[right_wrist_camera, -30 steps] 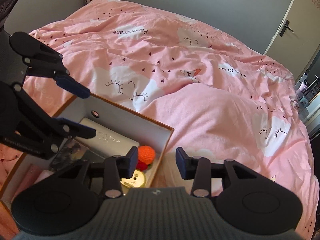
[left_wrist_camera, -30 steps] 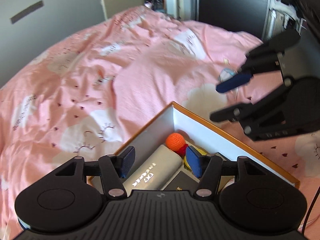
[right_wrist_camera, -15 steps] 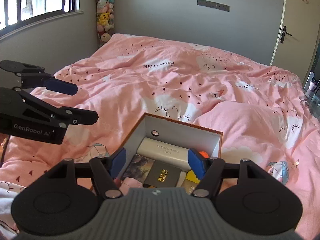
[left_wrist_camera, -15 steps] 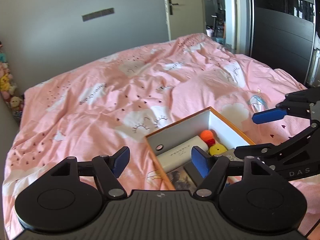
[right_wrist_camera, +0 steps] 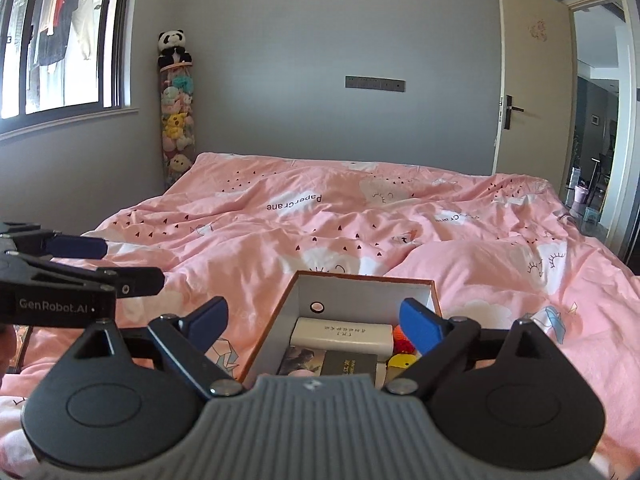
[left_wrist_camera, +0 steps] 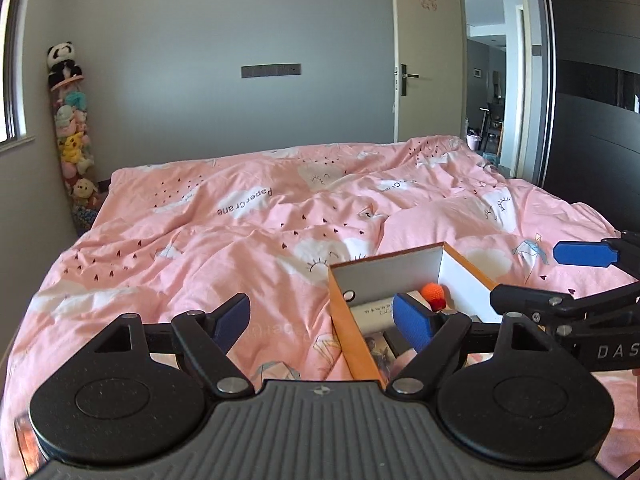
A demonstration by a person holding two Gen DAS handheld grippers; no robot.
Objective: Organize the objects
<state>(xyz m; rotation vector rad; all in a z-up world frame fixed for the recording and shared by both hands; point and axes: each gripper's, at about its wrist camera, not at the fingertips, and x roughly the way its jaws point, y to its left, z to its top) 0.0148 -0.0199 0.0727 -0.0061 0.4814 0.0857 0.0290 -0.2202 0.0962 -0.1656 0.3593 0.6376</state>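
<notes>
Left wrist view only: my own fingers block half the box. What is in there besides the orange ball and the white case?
Observer: In the right wrist view, a yellow item lies just in front of the orange ball, at the right side of the box.
Operator: Anything in front of the white case?
Observer: Yes. A dark booklet with gold print lies in front of the white case, and a photo card lies to the left of the booklet.

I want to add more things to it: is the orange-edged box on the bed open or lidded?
Open. The box has no lid on, so its white inner walls and contents show: a white case, an orange ball and a dark booklet.
</notes>
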